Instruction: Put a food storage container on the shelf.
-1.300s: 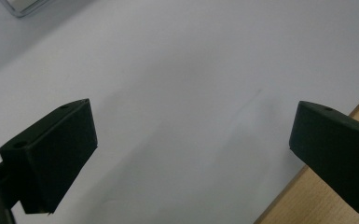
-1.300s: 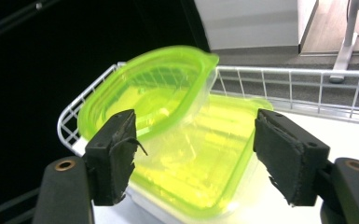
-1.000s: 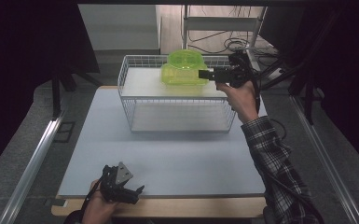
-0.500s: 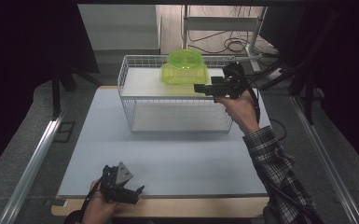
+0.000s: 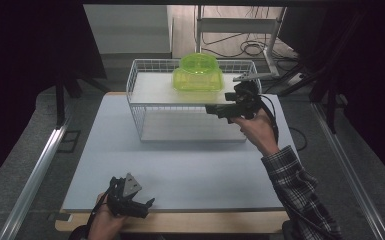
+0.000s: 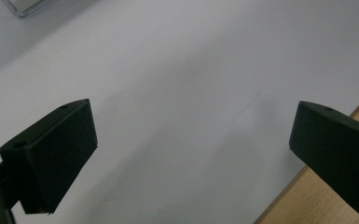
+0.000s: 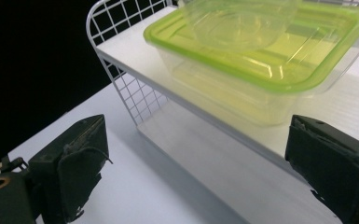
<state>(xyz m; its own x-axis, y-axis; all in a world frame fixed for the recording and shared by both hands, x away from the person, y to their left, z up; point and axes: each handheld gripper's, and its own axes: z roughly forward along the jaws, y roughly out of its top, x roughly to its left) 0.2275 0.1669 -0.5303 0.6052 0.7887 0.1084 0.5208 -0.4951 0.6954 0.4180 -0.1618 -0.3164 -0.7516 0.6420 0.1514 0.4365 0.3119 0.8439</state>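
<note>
the white table [image 5: 180, 170] fills the middle of the high view, with the wire rack [image 5: 145, 100] at its upper centre. the green container [image 5: 198, 79] sits on the rack's top shelf, a small bowl [image 7: 242, 23] stacked on its lid; its long axis runs across the frame. it lies up and left of the right gripper [image 5: 211, 109], by far the nearer hand. that gripper is level, pointing left, its jaws just opened wide and holding nothing. the left gripper [image 5: 147, 204] rests at the lower left, released, empty.
</note>
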